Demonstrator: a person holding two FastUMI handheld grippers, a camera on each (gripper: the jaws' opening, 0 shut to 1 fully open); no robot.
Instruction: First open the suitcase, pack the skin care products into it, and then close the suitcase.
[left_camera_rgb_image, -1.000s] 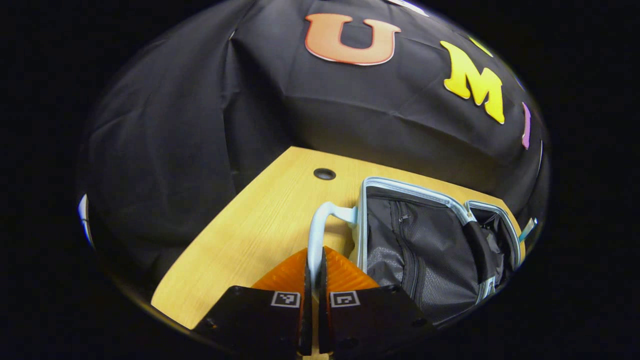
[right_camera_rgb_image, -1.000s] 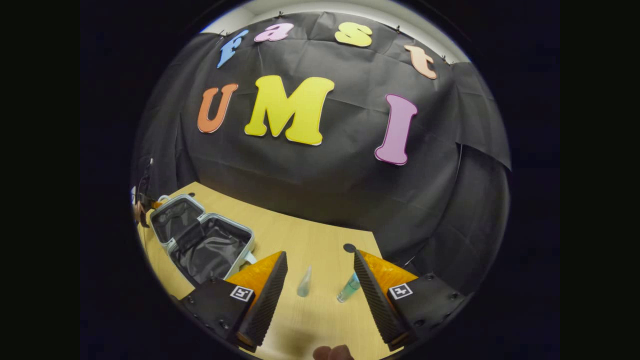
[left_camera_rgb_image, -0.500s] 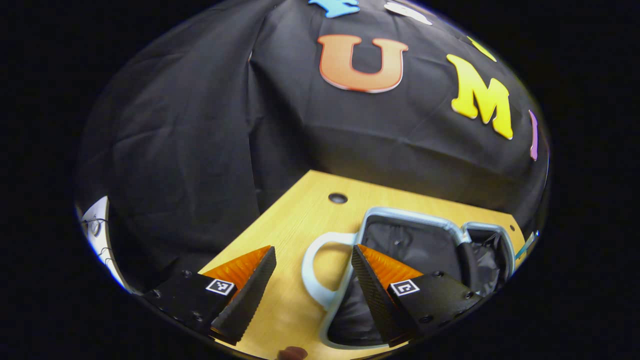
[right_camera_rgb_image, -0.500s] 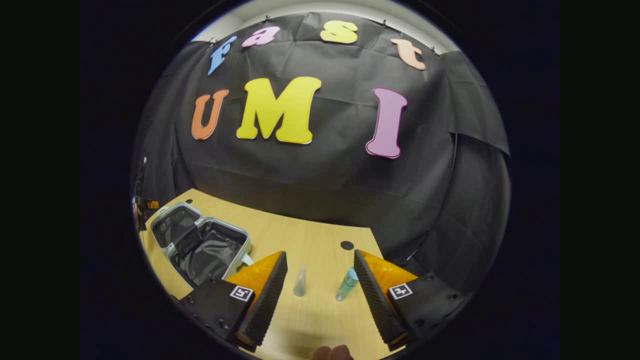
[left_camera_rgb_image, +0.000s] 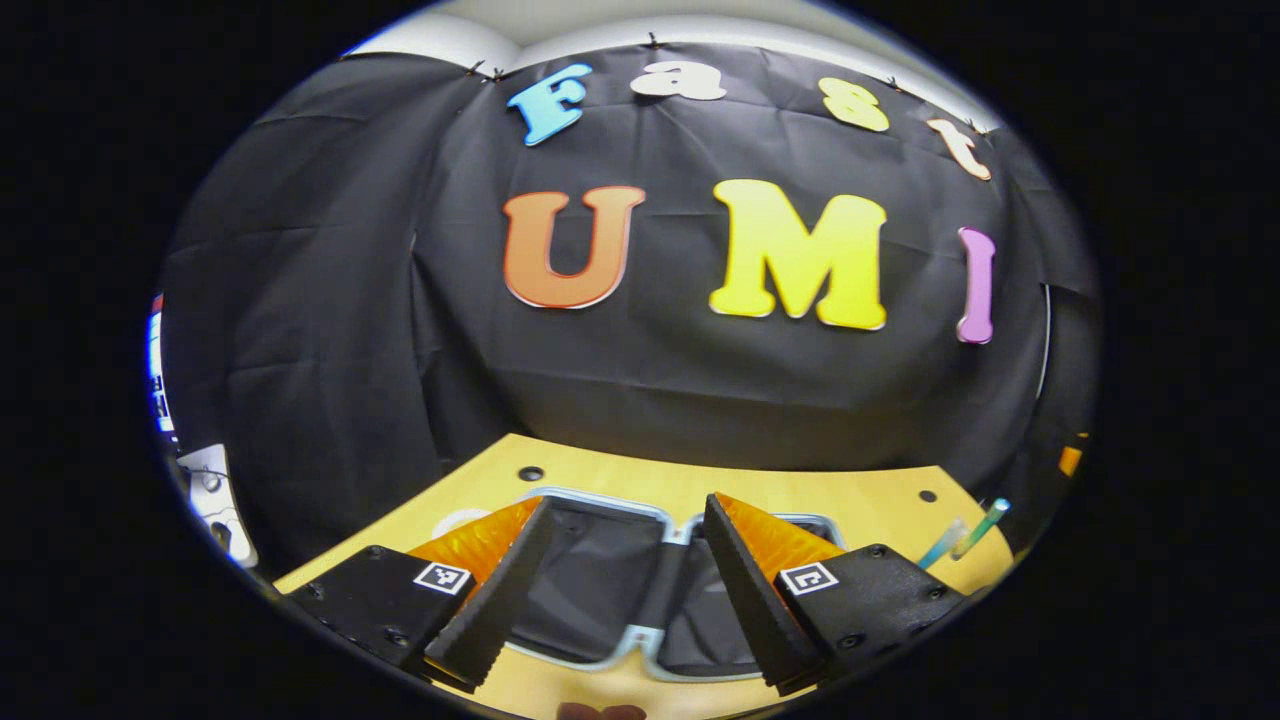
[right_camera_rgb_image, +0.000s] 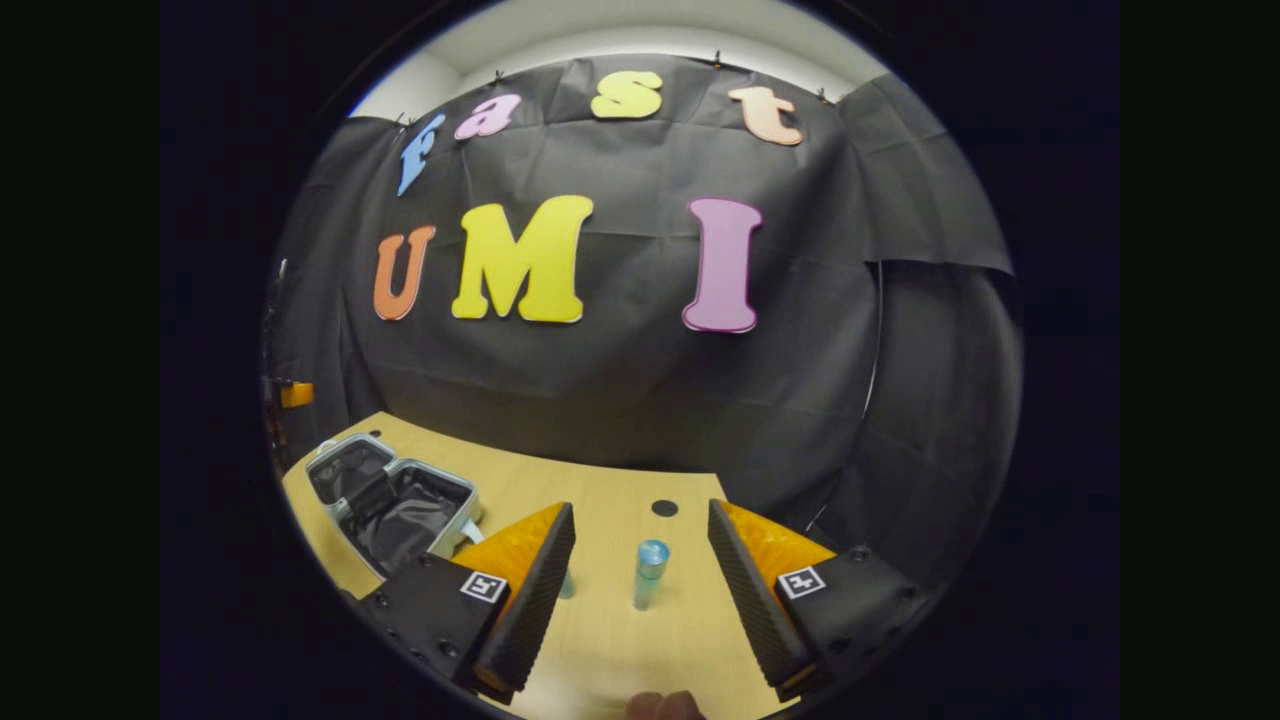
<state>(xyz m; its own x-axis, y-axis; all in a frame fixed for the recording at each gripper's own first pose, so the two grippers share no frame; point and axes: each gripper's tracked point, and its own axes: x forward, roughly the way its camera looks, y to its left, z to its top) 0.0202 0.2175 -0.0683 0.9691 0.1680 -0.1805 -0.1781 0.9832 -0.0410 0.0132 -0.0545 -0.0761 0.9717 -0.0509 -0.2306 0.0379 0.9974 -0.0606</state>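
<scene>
Suitcase (right_camera_rgb_image: 390, 497) lay open; right claw (right_camera_rgb_image: 640, 590) gaped, should centre on upright bottle (right_camera_rgb_image: 649, 573) before closing; left claw (left_camera_rgb_image: 625, 580) gaped empty

my left hand-held gripper (left_camera_rgb_image: 625, 575) hangs over the desk (left_camera_rgb_image: 470, 500) with its two orange-and-black fingers (left_camera_rgb_image: 495, 590) spread wide and nothing between them but air. below the gap i see the suitcase (left_camera_rgb_image: 610, 580) lying open on the desk, both halves laid flat side by side, pale blue rims around dark fabric lining, a dark strap running down the hinge between them. near the right edge of the desk two slim bottles (left_camera_rgb_image: 965, 530) stand well apart from the suitcase, one clear-bluish and one green, both leaning in the lens. a small round hole (left_camera_rgb_image: 530, 473) sits in the desk beyond the suitcase, and another (left_camera_rgb_image: 928, 495) towards the right.
</scene>
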